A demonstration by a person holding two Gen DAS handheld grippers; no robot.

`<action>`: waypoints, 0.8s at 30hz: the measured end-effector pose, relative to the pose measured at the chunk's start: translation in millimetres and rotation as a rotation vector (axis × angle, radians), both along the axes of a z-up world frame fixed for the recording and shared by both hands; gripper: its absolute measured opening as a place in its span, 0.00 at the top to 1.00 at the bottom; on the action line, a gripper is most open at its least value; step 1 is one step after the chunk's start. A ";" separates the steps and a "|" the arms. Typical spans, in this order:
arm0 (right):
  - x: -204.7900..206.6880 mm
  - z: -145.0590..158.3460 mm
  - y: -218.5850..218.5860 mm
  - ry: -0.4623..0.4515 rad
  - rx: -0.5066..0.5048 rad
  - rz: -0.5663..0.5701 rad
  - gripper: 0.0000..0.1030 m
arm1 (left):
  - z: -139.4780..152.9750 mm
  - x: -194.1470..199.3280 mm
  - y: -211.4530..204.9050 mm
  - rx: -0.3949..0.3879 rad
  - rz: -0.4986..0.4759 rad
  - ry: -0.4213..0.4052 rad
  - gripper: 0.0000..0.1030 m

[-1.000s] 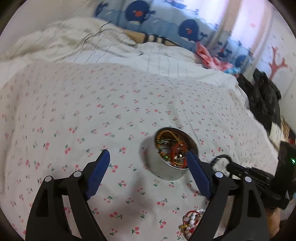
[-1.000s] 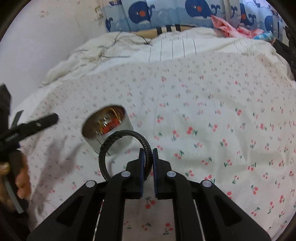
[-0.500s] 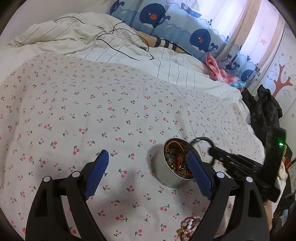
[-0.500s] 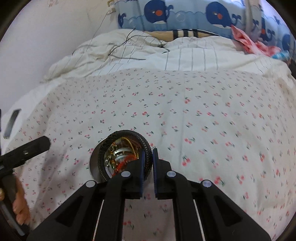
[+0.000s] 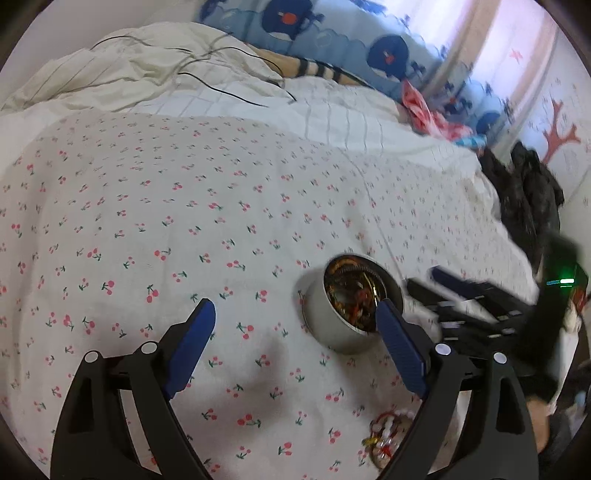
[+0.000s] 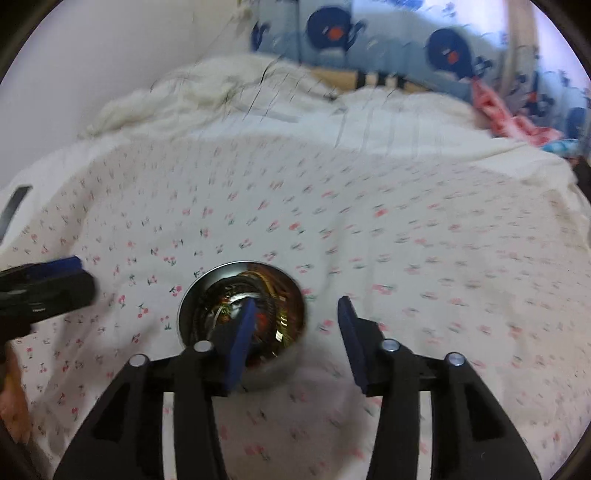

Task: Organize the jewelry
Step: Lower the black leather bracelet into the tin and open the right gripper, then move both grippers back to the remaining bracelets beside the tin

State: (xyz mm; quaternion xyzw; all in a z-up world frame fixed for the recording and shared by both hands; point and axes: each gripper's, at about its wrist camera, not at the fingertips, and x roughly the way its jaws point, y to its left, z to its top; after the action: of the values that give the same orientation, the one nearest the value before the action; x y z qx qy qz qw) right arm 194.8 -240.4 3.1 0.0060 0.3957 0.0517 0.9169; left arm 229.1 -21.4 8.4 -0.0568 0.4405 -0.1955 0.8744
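Observation:
A round metal tin (image 5: 334,325) full of jewelry stands on the cherry-print bedsheet; it also shows in the right wrist view (image 6: 199,291). A black braided bracelet (image 6: 271,301) lies inside the tin among gold and red pieces. My right gripper (image 6: 297,314) is open and empty just above the tin, its left finger over the opening; it shows in the left wrist view (image 5: 443,291) to the right of the tin. My left gripper (image 5: 293,315) is open and empty, with the tin beside its right finger. A beaded bracelet (image 5: 386,435) with white and red beads lies on the sheet near me.
The bedsheet (image 5: 184,221) spreads wide to the left and far side. A crumpled white duvet (image 5: 147,74) with a black cable lies at the back. Black clothing (image 5: 528,199) sits at the bed's right edge. Whale-print curtains (image 6: 369,33) hang behind.
My right gripper opened and let the black braided bracelet drop into the tin. The left gripper stayed open and shifted little.

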 end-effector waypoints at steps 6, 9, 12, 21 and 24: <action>-68.5 -17.5 -36.7 0.072 0.038 0.024 0.51 | -11.0 -26.1 -32.0 0.111 -0.214 -0.007 0.18; -75.2 -29.4 -42.7 0.158 0.065 0.037 0.51 | -27.0 -49.3 -41.2 0.153 -0.315 0.008 0.18; -78.5 -20.9 -27.5 0.147 0.042 0.127 0.51 | -39.6 -66.9 -46.7 0.200 -0.378 0.014 0.18; -90.7 -44.5 -0.2 0.252 -0.028 0.284 0.51 | -40.6 -49.8 -25.3 0.191 -0.247 0.044 0.18; -90.1 -50.5 4.6 0.262 -0.079 0.276 0.51 | -41.7 -42.9 -18.4 0.146 -0.227 0.079 0.18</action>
State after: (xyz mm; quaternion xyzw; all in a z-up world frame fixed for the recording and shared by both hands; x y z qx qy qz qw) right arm 104.7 -235.8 -47.4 -0.0776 0.5107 0.1604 0.8411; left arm 186.2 -39.8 -33.4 0.0496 0.4911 -0.2584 0.8304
